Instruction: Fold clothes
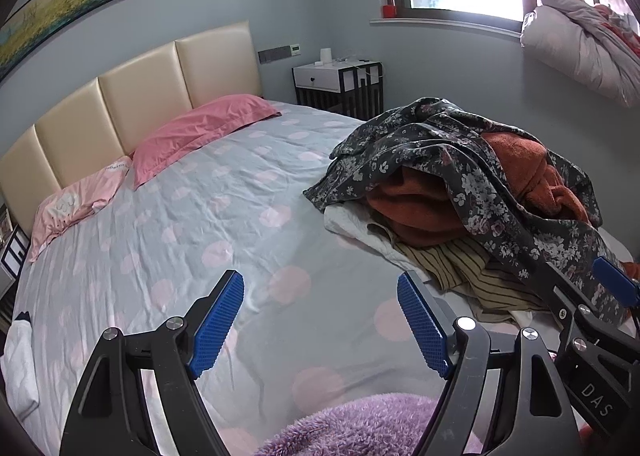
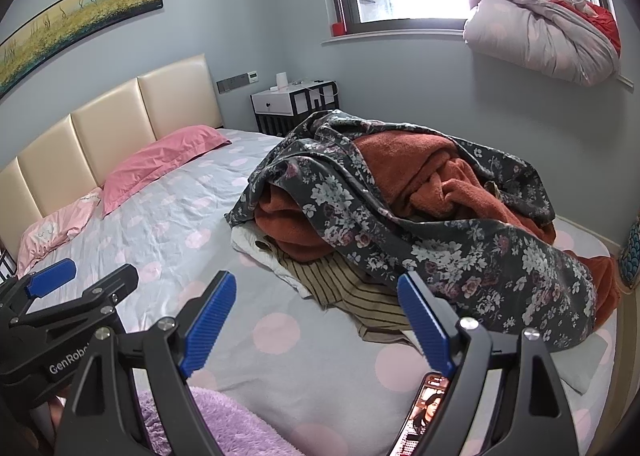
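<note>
A heap of clothes lies on the right side of the bed. On top is a dark floral garment (image 1: 440,160) (image 2: 440,252), draped over a rust-orange fleece (image 1: 416,212) (image 2: 400,168). Under them lie a yellowish striped garment (image 1: 460,272) (image 2: 352,292) and a white cloth (image 1: 360,228) (image 2: 256,248). A fluffy purple garment (image 1: 360,428) (image 2: 208,424) lies at the near edge, below both grippers. My left gripper (image 1: 320,288) hangs open over bare sheet, left of the heap. My right gripper (image 2: 316,288) is open with nothing in it, just short of the striped garment.
The bed sheet (image 1: 180,236) is grey with pink dots, and pink pillows (image 1: 200,132) lie by the cream headboard (image 1: 140,96). A nightstand (image 1: 340,84) stands in the far corner. A rolled quilt (image 2: 540,36) rests on the windowsill. A lit phone (image 2: 424,412) lies beneath my right gripper.
</note>
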